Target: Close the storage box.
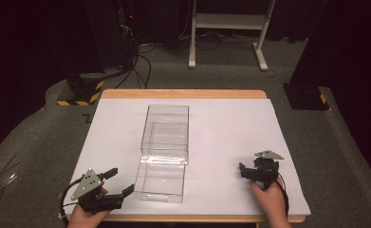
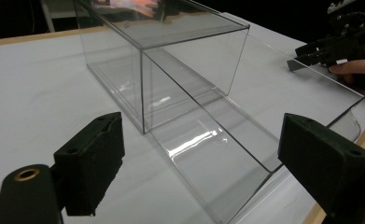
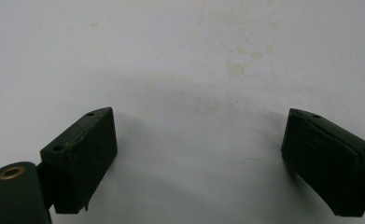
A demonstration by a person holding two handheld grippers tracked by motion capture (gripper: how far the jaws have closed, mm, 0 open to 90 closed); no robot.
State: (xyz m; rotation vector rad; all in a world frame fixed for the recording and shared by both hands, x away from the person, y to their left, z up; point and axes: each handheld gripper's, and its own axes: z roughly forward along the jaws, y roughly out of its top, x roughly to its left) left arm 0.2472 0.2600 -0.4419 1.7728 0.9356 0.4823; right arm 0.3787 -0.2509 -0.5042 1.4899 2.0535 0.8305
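Holding both tools wide and empty, you seem between steps. Your left gripper (image 1: pixel 114 183) sits at seven o'clock beside the clear box (image 1: pixel 166 137); your right gripper (image 1: pixel 256 173) rests at four o'clock.

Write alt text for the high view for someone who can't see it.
A clear plastic box with its inner drawer slid out toward the person sits mid-table on a white table. The left tool, open, rests beside the drawer's near left corner; the right tool rests apart to the right.

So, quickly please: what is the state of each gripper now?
Left gripper: open, holding nothing, beside the clear box.
Right gripper: open, holding nothing, over the white table.
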